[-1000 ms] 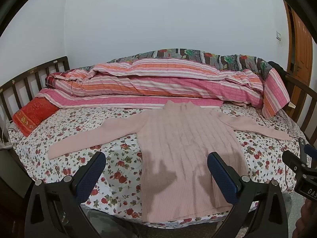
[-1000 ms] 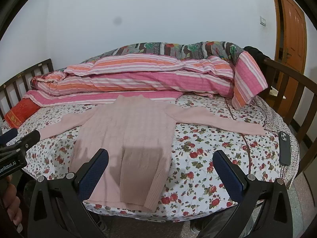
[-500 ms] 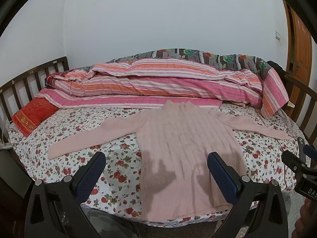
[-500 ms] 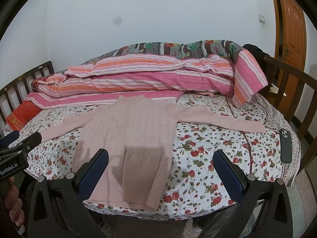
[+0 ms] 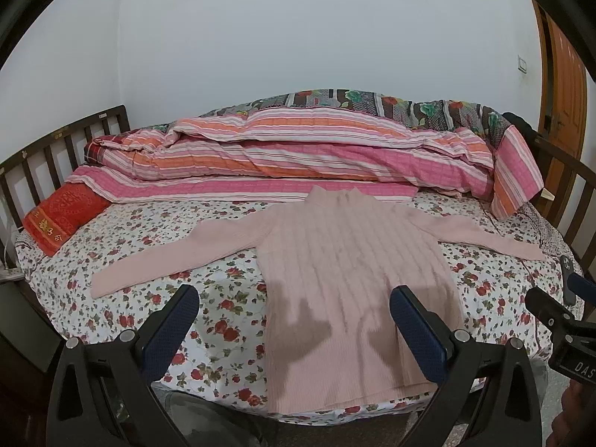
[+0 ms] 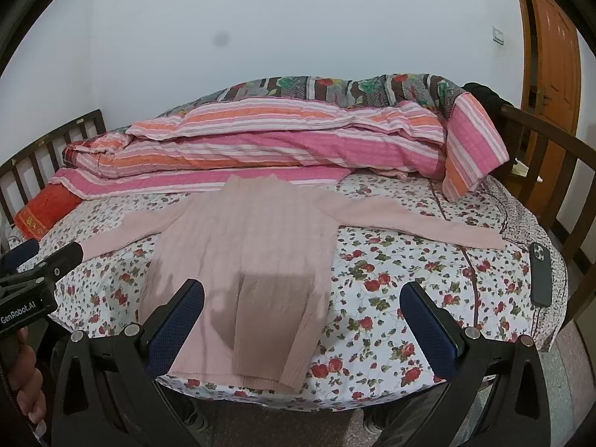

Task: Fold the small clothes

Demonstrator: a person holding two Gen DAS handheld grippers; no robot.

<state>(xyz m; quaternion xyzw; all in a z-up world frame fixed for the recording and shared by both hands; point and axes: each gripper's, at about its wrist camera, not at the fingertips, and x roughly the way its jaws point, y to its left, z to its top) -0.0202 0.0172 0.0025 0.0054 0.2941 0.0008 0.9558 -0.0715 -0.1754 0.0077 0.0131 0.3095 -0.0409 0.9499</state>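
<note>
On the floral bed (image 5: 223, 320), a pink ribbed sweater (image 5: 354, 283) is laid flat, unfolded. Both tools, left tool (image 5: 294, 327) and right tool (image 6: 301, 320), are held spread and empty; a sleeve likely must be pinched first.

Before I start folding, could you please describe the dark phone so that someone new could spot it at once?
Start from the bed's floral-print sheet, where the pale pink ribbed sweater lies spread flat. Follow its long sleeve out toward the wooden rail by the orange door; just past the cuff lies the dark phone, face down near the mattress edge. It is the only hard, dark, rectangular item among soft fabrics.
</note>
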